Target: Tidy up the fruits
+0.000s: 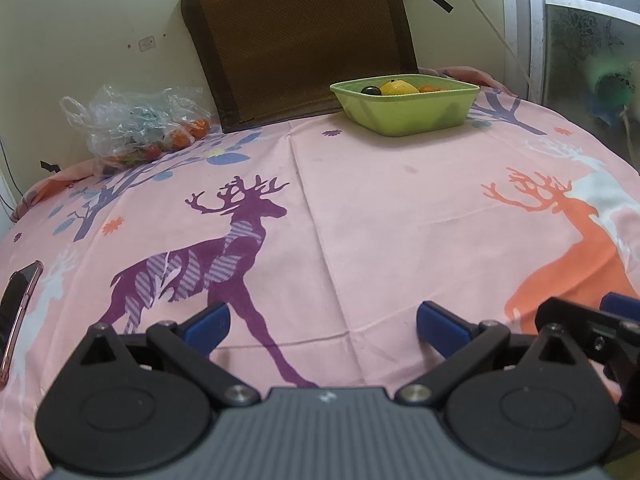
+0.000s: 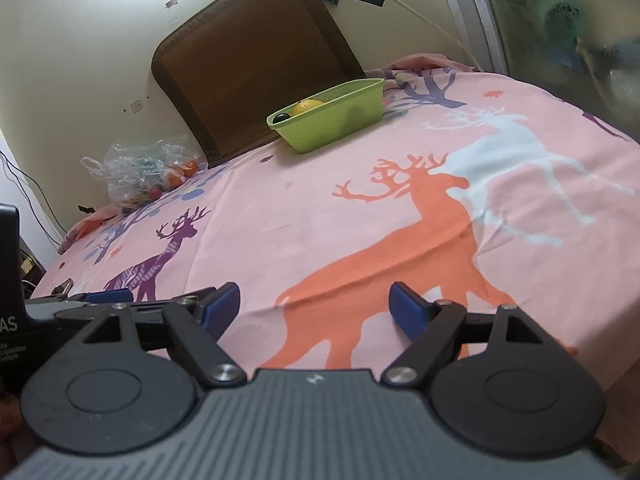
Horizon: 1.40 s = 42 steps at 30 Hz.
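A table covered by a pink cloth (image 1: 360, 216) printed with deer fills both views; a purple deer sits on the left, an orange and a pale one on the right. The left gripper (image 1: 322, 326) hovers low over the near edge of the cloth, its blue-tipped jaws spread wide with nothing between them; the right gripper (image 2: 316, 308) hovers just beside it, jaws likewise spread and empty.

At the far side of the table stands a green bowl (image 1: 404, 110); inside it lie a yellow fruit (image 1: 398, 87), a small dark round fruit (image 1: 370, 90) and something orange (image 1: 428, 89), perhaps a tangerine, though only its top shows above the rim. Well apart from the bowl, at the far left corner, a crumpled clear plastic bag (image 1: 136, 128) rests on the cloth, holding more small orange and red fruits. A brown woven mat (image 1: 296, 40) leans against the wall behind the bowl; a phone (image 1: 18, 312) in a pink case lies at the near left edge of the table.
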Available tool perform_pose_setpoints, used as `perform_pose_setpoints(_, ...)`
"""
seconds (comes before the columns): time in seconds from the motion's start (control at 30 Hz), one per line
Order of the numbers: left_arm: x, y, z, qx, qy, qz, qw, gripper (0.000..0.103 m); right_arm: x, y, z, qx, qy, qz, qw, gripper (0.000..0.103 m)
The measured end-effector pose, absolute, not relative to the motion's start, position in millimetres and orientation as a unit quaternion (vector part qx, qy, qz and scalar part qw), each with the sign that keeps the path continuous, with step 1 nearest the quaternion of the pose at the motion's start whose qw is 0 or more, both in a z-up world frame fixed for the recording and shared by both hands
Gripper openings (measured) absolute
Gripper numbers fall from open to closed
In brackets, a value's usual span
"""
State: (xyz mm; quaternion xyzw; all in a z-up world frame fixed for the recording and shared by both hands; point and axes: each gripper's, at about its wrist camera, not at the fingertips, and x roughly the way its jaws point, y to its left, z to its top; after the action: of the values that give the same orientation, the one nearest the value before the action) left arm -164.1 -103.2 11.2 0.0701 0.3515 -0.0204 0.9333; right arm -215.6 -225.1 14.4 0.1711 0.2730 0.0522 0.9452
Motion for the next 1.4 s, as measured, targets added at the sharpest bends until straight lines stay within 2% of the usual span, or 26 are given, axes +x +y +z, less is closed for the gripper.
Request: perform_pose_setpoints(1.4,-167.3,-103.2,11.7,0.075,0.342,-0.007,0.936,0.103,-221.6,-225.8,17.8,0.166,0.251,0.042,0.953,0.083)
